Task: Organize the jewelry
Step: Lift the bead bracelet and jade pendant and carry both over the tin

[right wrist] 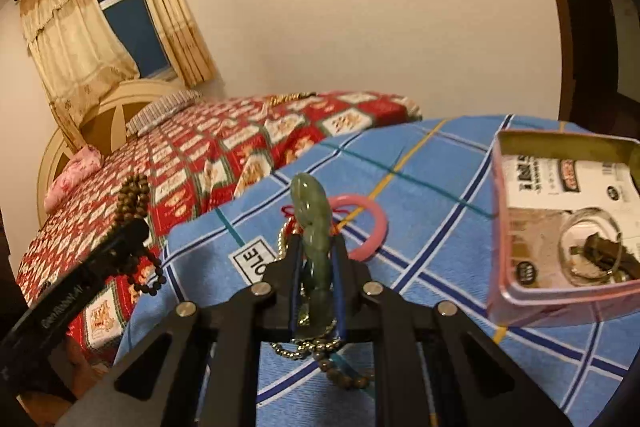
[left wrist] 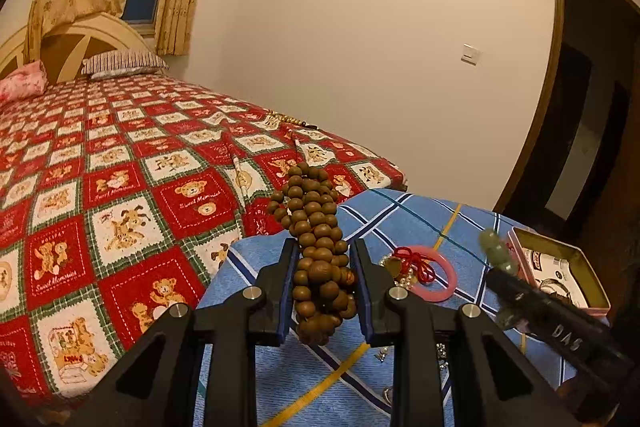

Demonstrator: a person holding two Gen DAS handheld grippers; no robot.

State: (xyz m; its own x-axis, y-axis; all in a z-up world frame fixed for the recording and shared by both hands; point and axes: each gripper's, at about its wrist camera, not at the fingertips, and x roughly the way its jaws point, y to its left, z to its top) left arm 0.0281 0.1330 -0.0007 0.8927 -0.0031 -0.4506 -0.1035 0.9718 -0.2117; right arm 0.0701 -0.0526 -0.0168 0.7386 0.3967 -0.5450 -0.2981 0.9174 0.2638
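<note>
Only the right wrist view shows the tin's (right wrist: 560, 227) contents (a clear ring).

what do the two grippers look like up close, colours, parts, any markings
Both are matte black plastic linkages with triangular cut-outs and round silver pivot pins. The left gripper has two flat fingers lined with blue pads. The right gripper is built the same, with thinner-looking blue pad edges. Its black body shows white lettering "DAS" in the left view. No cables or sleeves show.

so the tin (right wrist: 560, 227) sits right of the bangle (right wrist: 370, 227) on the bench (right wrist: 440, 187), bed (right wrist: 200, 155) behind it to the left
</note>
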